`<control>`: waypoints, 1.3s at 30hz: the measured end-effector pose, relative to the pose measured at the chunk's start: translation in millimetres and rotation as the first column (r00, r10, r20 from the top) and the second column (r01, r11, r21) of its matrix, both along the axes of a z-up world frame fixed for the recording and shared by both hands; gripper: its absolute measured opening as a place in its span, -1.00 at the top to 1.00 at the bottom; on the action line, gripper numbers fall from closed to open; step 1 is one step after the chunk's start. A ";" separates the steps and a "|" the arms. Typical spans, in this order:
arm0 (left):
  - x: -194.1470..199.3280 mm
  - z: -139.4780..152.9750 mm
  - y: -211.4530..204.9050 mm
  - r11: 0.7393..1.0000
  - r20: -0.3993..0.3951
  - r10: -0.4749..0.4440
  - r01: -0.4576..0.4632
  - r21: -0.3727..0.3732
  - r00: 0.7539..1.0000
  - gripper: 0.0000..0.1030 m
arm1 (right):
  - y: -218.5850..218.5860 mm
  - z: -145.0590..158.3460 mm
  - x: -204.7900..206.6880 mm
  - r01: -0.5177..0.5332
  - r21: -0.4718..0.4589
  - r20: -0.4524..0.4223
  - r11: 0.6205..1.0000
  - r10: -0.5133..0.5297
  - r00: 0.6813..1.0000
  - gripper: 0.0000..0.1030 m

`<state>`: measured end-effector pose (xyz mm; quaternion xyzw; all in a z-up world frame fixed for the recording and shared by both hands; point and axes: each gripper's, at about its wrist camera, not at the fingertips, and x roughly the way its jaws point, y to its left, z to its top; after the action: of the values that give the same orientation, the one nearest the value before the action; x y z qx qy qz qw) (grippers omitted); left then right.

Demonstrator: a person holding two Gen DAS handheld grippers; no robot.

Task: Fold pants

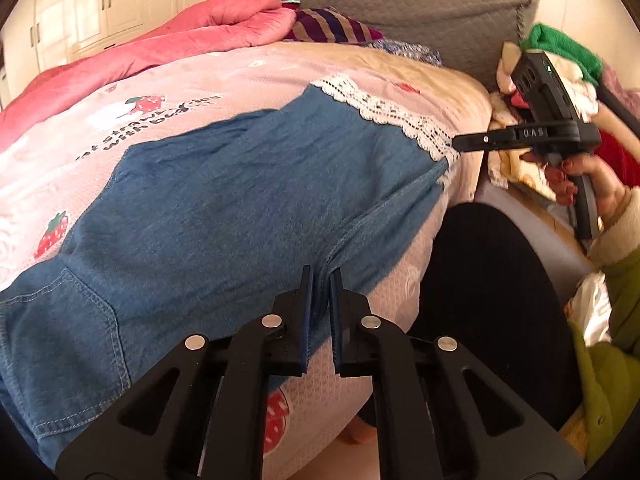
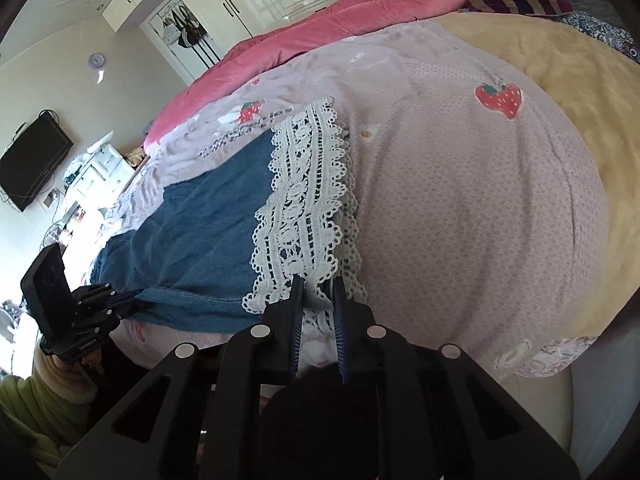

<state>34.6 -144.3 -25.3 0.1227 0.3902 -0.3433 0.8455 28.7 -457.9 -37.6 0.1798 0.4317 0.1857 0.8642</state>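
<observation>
The denim pants [image 1: 224, 200] lay flat on the bed [image 2: 480, 208]. The left hand-held gripper [image 1: 320, 276] clenched their near edge; the right hand-held gripper [image 2: 316, 284] clenched the lace hem [image 2: 304, 200] directly ahead. Both corners should lift together, keeping the edge taut.

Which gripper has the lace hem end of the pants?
The right gripper: its fingers pinch the white lace hem. The left gripper grips plain denim along the pants near edge.
</observation>
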 end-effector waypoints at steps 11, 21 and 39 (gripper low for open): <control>-4.7 -12.4 -0.7 0.999 -0.031 -0.022 0.023 0.041 0.999 0.87 | -4.9 -15.2 -4.4 0.020 0.005 -0.055 1.000 -0.020 0.998 0.58; -20.2 22.4 45.7 0.991 0.019 0.113 -0.111 -0.076 0.993 0.19 | 5.6 29.3 -23.7 -0.007 0.029 0.106 1.000 0.004 0.994 0.31; 19.0 3.9 187.6 0.773 -0.210 0.604 -0.629 -0.079 0.769 0.67 | 124.1 -9.1 9.1 -0.281 -0.061 -0.042 0.958 0.279 0.959 0.22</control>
<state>53.6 43.2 -21.4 -0.1042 0.4544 -0.0827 0.8808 37.8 -333.8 -46.7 0.0911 0.4731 0.2885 0.8274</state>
